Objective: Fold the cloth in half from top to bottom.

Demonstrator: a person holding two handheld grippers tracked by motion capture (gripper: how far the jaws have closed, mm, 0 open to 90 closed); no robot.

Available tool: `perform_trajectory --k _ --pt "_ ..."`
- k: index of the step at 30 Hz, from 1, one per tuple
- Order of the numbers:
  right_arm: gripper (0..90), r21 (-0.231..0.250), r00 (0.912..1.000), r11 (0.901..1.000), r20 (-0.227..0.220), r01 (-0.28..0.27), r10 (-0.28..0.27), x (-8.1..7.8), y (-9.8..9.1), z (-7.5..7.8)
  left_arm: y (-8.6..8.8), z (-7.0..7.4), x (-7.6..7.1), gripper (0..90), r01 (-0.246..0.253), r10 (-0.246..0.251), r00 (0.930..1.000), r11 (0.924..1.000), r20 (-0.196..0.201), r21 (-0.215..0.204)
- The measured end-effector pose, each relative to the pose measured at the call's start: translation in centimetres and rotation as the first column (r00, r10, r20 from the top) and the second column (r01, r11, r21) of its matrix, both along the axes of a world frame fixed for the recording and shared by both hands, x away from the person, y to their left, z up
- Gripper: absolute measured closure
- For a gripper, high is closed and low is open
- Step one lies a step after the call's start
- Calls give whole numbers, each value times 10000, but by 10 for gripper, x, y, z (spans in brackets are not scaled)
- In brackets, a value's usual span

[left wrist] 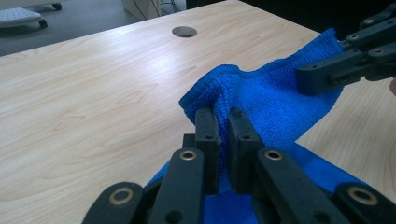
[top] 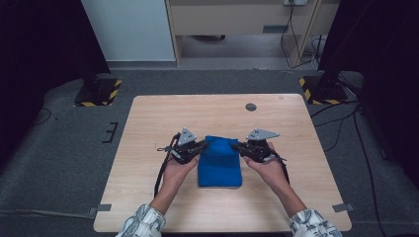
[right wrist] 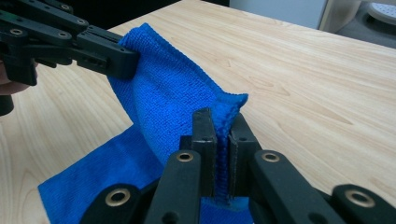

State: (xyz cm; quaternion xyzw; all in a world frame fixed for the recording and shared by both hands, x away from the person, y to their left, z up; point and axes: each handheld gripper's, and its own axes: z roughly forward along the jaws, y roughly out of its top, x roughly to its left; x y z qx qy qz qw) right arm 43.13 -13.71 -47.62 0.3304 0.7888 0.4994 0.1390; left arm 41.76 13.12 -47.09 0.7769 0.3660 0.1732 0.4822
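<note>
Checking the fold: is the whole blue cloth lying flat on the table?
No, both grippers, left gripper and right gripper, pinch corners of the cloth, lifting its far edge.

The cloth (top: 220,163) is plain bright blue — one solid colour — lying on a table (top: 148,123) of pale wood grain. Both grippers at the cloth are black with grey top plates. The sleeves (top: 141,222) nearest the table's front edge are white with a dark print.

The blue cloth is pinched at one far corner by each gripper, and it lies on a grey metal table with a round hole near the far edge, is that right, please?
Not quite: the table is light wood, not grey metal, as the high view shows. The rest holds: the left gripper and the right gripper each pinch a far corner of the blue cloth, and the round hole sits near the far edge.
</note>
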Motion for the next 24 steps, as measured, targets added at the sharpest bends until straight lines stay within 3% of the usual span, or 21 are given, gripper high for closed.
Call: perform_trajectory --k 19,24 --pt "839 -351 9985 9982 -254 -489 481 -14 4 -13 5 -16 -13 822 71 -69 9996 9999 -258 83" --pt "844 -362 9978 9975 -281 -606 596 -18 4 -16 7 -21 -16 748 33 -30 9989 10000 -461 67"
